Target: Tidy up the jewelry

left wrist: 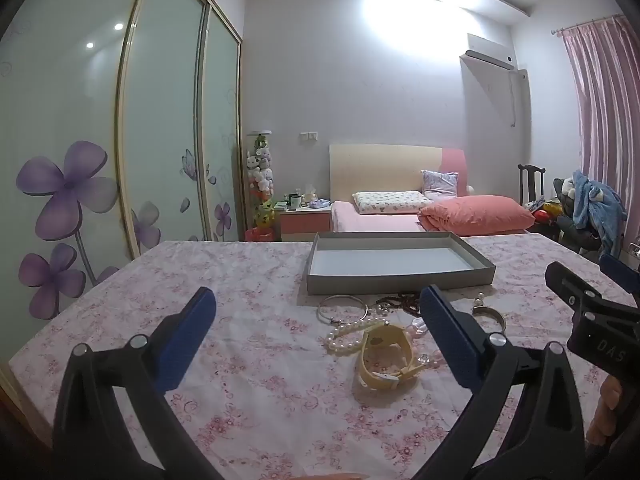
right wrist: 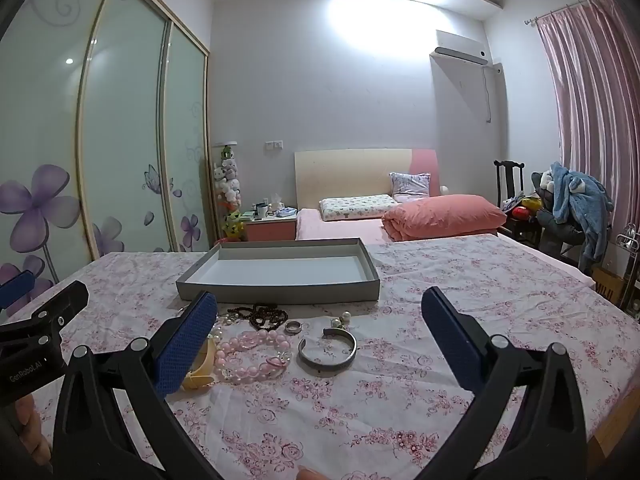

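Lying ahead of both wide-open, empty jaws, jewelry [right wrist: 256,344] on floral cloth [right wrist: 440,320], before tray [right wrist: 280,290]

Desk [right wrist: 460,300] with floral cloth.
On it: empty grey tray [right wrist: 280,290], pink beads [right wrist: 252,354], silver cuff [right wrist: 328,350], dark beads [right wrist: 264,316], cream watch [left wrist: 386,360].

Left gripper [left wrist: 316,312] and right gripper [right wrist: 320,312] alike — black angular arms, silver round rivets, 2 textured blue pads [right wrist: 188,344] each — white lettering.
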`<control>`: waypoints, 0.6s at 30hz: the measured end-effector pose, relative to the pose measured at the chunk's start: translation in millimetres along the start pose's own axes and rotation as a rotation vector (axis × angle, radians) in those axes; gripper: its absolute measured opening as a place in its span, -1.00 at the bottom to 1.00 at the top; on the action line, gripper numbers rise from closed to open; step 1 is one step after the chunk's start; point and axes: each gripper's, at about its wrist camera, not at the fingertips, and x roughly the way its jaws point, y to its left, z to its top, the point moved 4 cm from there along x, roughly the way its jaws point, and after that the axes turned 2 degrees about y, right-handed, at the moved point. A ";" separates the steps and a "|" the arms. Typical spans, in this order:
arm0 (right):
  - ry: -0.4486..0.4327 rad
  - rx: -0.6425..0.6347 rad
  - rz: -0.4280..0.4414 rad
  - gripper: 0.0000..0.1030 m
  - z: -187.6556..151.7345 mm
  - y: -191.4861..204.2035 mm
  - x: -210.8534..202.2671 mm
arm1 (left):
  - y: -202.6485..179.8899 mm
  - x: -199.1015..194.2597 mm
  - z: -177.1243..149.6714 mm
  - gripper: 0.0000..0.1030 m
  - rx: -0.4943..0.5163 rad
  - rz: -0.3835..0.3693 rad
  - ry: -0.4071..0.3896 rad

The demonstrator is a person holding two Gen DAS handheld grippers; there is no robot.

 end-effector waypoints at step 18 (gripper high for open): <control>-0.002 -0.004 -0.001 0.97 -0.7 0.0 0.1 | -0.1 0.0 -0.2 0.92 -0.003 -0.003 0.003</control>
